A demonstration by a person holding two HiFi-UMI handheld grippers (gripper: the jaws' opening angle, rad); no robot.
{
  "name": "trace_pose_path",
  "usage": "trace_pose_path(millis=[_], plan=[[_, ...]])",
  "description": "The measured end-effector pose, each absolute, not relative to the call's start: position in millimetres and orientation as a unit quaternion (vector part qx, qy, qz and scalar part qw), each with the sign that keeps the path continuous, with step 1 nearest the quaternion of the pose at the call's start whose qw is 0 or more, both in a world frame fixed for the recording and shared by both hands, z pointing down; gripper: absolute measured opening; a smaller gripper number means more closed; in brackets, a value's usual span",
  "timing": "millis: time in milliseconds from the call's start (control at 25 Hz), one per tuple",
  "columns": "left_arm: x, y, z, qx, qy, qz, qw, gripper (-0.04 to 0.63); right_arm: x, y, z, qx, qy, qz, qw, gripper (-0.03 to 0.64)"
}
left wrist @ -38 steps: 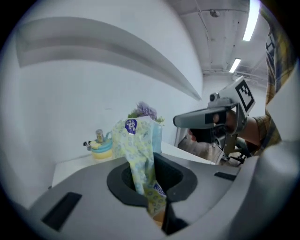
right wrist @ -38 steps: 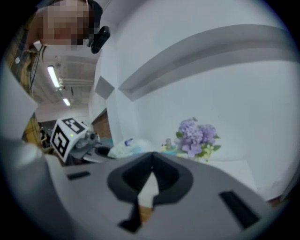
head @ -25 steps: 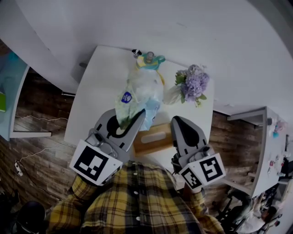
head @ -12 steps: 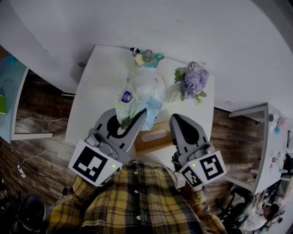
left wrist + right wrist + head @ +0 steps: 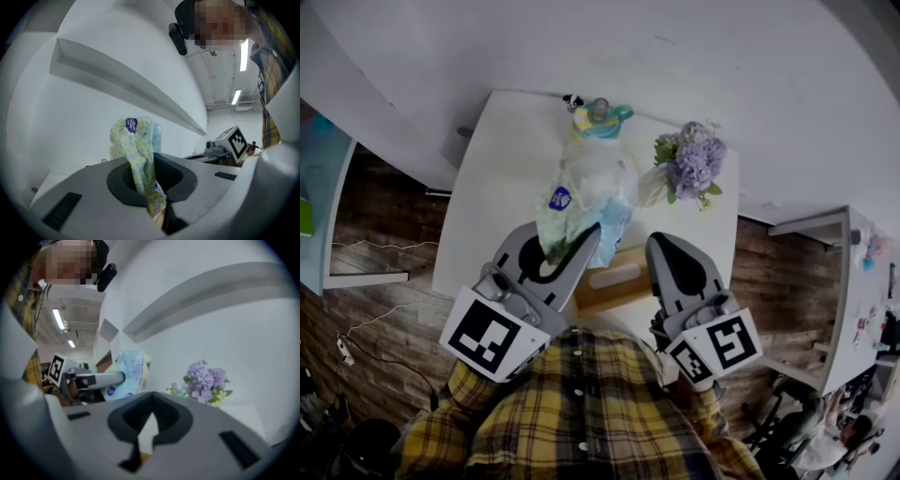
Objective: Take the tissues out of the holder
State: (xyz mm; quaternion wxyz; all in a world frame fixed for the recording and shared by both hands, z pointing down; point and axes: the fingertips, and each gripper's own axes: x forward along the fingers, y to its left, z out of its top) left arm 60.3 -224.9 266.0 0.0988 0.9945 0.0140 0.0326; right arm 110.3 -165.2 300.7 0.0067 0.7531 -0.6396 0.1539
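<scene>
A soft plastic pack of tissues point(image 5: 586, 192), yellow and pale blue with a small blue label, stands up out of my left gripper point(image 5: 564, 246), which is shut on its lower end. In the left gripper view the pack point(image 5: 133, 150) is pinched between the jaws point(image 5: 150, 197). The wooden tissue holder point(image 5: 614, 279) lies on the white table just below, between both grippers. My right gripper point(image 5: 664, 248) is over the holder's right end, its jaws together and nothing held point(image 5: 145, 437). The right gripper view shows the pack point(image 5: 129, 373) on the left gripper point(image 5: 96, 379).
A vase of purple flowers point(image 5: 692, 167) stands at the table's back right. A teal and yellow object point(image 5: 600, 117) sits at the back edge. The white table point(image 5: 497, 178) stands against a white wall, with wood floor on both sides.
</scene>
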Motion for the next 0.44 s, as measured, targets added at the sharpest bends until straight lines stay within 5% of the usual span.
trace_pose_path(millis=[440], plan=[[60.9, -223.6, 269.9, 0.994, 0.018, 0.038, 0.102, 0.041, 110.7, -163.7, 307.2, 0.756, -0.634, 0.163, 0.011, 0.011]])
